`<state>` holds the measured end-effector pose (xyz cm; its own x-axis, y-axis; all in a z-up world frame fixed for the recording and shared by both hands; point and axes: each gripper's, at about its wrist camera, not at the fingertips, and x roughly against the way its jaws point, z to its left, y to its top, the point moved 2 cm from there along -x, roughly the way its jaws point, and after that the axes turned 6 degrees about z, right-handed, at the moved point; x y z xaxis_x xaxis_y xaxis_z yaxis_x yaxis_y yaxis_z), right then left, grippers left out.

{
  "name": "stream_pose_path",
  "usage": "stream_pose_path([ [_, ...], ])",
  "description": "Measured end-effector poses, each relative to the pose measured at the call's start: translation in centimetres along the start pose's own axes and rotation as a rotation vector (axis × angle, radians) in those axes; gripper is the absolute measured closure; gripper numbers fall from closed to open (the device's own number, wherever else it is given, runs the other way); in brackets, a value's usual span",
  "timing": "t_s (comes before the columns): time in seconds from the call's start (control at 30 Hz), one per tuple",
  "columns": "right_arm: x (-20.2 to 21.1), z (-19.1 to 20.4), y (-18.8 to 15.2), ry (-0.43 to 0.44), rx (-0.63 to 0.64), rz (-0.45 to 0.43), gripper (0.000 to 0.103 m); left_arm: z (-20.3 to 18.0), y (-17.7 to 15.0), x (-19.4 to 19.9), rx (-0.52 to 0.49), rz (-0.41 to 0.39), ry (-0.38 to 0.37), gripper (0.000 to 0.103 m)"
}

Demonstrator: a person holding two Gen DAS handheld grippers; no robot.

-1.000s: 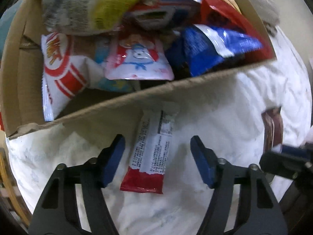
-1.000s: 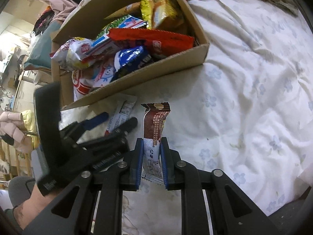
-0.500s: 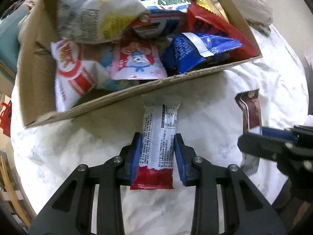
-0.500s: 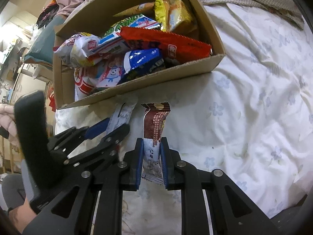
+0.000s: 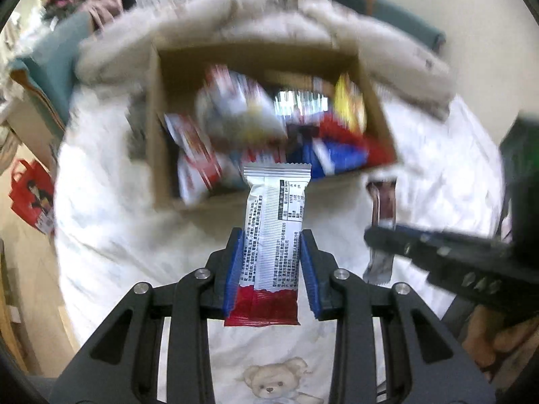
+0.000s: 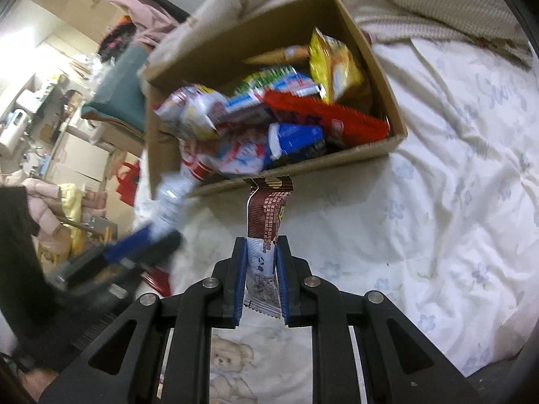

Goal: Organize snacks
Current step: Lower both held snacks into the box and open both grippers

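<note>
Your left hand-held gripper [image 5: 271, 271] grips a white bar [image 5: 274, 232], your right hand-held gripper [image 6: 261, 281] a brown bar [image 6: 266, 232]; both bars point lengthwise toward the far box [image 6: 377, 149].

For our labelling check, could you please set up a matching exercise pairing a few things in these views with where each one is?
Things:
1. white bar
2. brown bar
3. blue packet
4. teddy print

Places:
a. in the box
b. on the bedsheet
c. in the left gripper
d. in the right gripper

Pairs: 1-c, 2-d, 3-a, 4-b
</note>
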<state>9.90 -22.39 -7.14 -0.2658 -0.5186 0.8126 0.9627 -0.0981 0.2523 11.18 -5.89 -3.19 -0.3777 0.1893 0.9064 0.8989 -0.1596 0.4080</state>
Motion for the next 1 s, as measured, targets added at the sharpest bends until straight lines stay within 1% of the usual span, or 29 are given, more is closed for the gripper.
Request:
stream_pose_path([
  [0.07, 1.1, 0.3, 0.3, 0.018, 0.012, -0.038, 0.085, 0.9, 1.2, 2.0, 0.017, -0.044, 0.022, 0.074],
  [0.13, 1.8, 0.5, 0.5, 0.042, 0.011, -0.059, 0.085, 1.9, 2.2, 3.3, 0.036, -0.068, 0.043, 0.074],
  [0.17, 2.3, 0.5, 0.9, 0.060, 0.009, -0.072, 0.085, 2.3, 2.4, 3.7, 0.043, -0.076, 0.054, 0.074],
  [0.23, 3.0, 0.9, 1.8, 0.067, 0.014, -0.105, 0.085, 3.1, 3.4, 4.3, 0.063, -0.096, 0.087, 0.074],
  [0.33, 4.2, 1.0, 3.2, 0.089, 0.026, -0.138, 0.085, 4.5, 4.5, 4.7, 0.096, -0.102, 0.127, 0.074],
  [0.37, 4.8, 1.1, 4.0, 0.096, 0.032, -0.160, 0.085, 4.7, 5.1, 4.4, 0.104, -0.103, 0.143, 0.074],
  [0.47, 5.3, 1.3, 5.8, 0.109, 0.044, -0.185, 0.085, 5.4, 5.8, 3.8, 0.117, -0.104, 0.167, 0.074],
  [0.53, 4.9, 1.4, 6.8, 0.114, 0.059, -0.173, 0.085, 5.7, 6.3, 2.9, 0.126, -0.097, 0.177, 0.074],
  [0.63, 4.0, 1.4, 8.6, 0.091, 0.081, -0.155, 0.085, 5.7, 7.1, 1.4, 0.134, -0.077, 0.178, 0.074],
  [0.8, 2.2, 1.2, 10.9, 0.057, 0.092, -0.130, 0.085, 4.8, 8.9, -2.0, 0.103, -0.037, 0.193, 0.074],
  [0.9, 1.5, 1.0, 11.7, 0.052, 0.083, -0.113, 0.085, 5.0, 10.1, -3.7, 0.137, -0.016, 0.169, 0.074],
  [1.0, 1.1, 1.0, 12.6, 0.037, 0.095, -0.114, 0.085, 4.9, 11.3, -5.0, 0.142, -0.013, 0.174, 0.074],
])
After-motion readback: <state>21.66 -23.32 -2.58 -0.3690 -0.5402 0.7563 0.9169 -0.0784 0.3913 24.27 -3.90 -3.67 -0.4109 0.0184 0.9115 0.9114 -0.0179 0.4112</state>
